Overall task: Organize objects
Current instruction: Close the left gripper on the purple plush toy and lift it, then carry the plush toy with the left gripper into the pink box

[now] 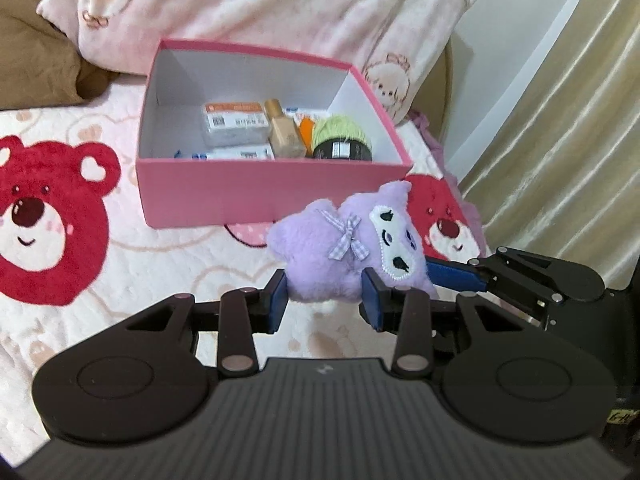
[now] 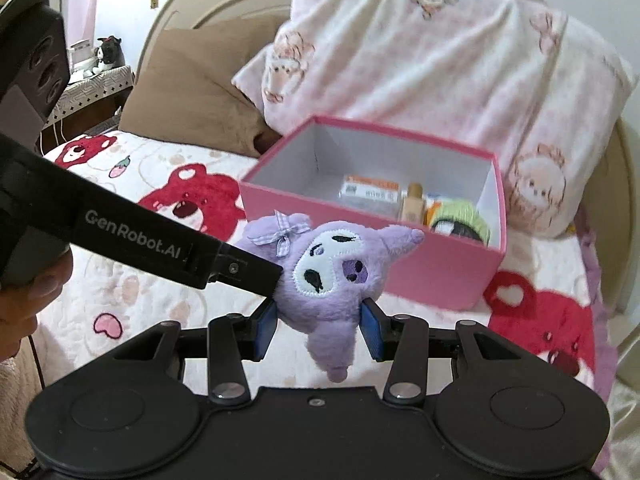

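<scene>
Lilac plush toy [image 1: 320,256] with checked bow; pink box [image 1: 260,192], white inside; cream bedspread [image 1: 132,264] printed with red bears.

Your left gripper [image 1: 324,300] tilts downward, its blue pads [image 1: 276,300] pressed into either side of the purple plush toy [image 1: 340,248], so the toy is pinched between them. Your right gripper [image 2: 318,328] tilts down likewise and clamps the same toy from its other side, both pads sunk into the fur. Seen from the toy, the two grippers meet at an angle, the left reaching in from the left. Your bare left hand [image 2: 24,300] wraps that gripper's handle.
</scene>
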Demonstrator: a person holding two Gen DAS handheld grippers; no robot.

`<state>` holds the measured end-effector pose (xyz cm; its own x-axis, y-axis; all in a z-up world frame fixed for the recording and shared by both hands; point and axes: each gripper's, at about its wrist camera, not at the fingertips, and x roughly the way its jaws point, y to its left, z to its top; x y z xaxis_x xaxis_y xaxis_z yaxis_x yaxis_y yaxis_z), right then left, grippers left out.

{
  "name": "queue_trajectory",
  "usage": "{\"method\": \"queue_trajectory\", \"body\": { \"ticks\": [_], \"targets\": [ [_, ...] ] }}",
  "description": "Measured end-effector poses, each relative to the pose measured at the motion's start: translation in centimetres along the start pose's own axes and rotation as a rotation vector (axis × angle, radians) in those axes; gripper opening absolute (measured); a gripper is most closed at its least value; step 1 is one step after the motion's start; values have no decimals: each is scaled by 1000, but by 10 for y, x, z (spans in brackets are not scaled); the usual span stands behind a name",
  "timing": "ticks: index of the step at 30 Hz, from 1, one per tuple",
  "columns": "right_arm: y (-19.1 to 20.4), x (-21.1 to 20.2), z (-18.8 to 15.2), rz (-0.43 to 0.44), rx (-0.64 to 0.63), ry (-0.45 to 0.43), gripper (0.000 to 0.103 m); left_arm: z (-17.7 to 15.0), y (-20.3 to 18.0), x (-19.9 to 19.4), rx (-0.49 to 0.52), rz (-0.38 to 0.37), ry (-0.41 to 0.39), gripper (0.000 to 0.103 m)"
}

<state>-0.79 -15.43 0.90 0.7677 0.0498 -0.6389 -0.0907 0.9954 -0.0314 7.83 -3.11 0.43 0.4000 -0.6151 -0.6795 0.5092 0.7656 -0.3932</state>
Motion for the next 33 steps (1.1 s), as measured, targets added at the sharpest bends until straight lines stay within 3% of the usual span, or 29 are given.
{"method": "queue_trajectory", "body": {
  "ticks": [8,16,21,26,33],
  "targets": [
    [9,-15,33,-32,-50,-51,50,28,-9,-28,29,22,-54,38],
    [1,-4,77,-14,-128,-43,50,77,-15,-31,25,109,3,38],
    [-21,31,101,16,-128,6,50,107,-6,-3,-18,153,36,38],
    [-39,77,117,68,-109,74,49,128,-2,36,20,252,76,37],
    [-70,131,122,142,-28,132,49,148,29,92,-17,281,150,37]
  ]
}}
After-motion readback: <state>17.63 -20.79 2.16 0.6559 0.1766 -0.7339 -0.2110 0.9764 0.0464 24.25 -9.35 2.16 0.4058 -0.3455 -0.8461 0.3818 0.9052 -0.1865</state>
